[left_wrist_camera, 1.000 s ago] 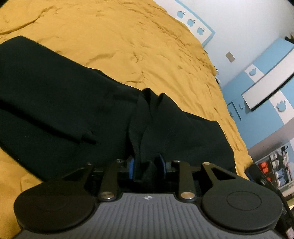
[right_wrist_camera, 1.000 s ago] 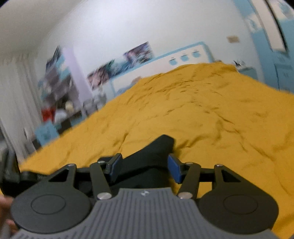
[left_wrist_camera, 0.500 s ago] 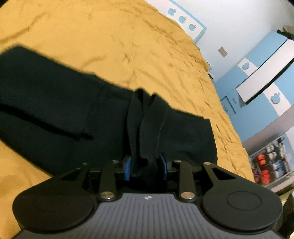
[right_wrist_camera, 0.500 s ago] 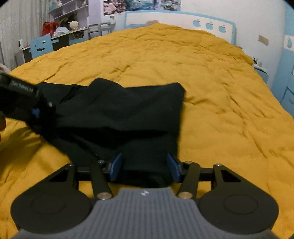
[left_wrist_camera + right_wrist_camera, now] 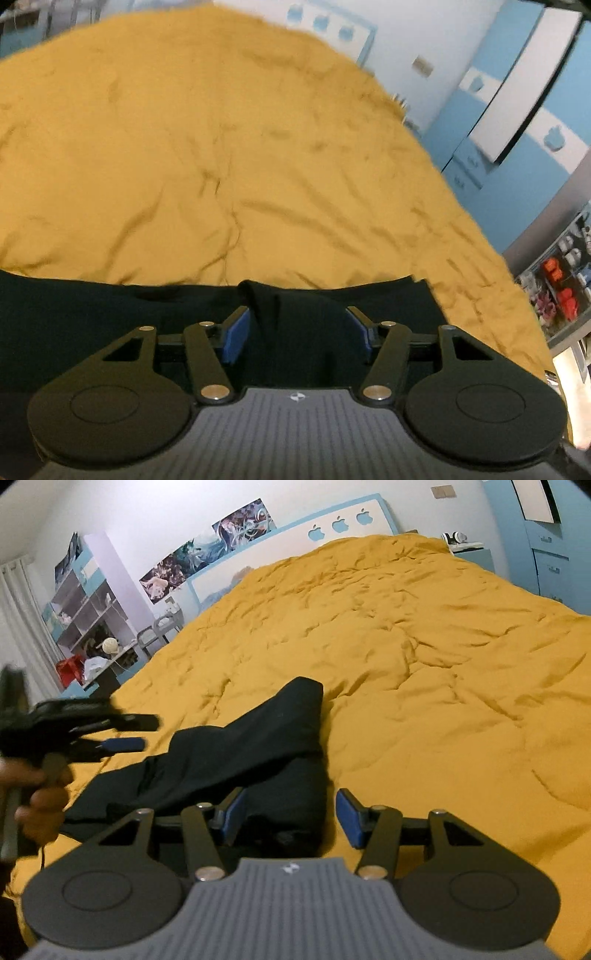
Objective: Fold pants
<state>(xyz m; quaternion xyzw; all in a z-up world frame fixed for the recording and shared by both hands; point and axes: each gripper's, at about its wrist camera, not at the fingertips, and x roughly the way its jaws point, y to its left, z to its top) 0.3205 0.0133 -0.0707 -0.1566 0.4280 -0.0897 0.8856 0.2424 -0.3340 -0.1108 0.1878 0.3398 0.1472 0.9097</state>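
The black pants (image 5: 236,753) lie bunched and partly folded on the yellow bed cover (image 5: 424,657). In the left wrist view they fill the bottom (image 5: 92,306), with a raised fold of cloth between the blue pads. My left gripper (image 5: 299,330) is open, its jaws wide apart around that fold. It also shows in the right wrist view (image 5: 122,738), lifted clear of the pants at the left. My right gripper (image 5: 290,818) is open just above the near end of the pants, with cloth lying between its jaws.
The yellow cover (image 5: 221,147) spreads wide beyond the pants. A white and blue headboard (image 5: 295,542) is at the far end. Shelves and a desk (image 5: 88,627) stand at the left, blue cabinets (image 5: 517,129) at the right.
My left gripper has opened and let go of the pants fold, and its view has tipped up toward the bed. My right gripper stays open and has tilted.
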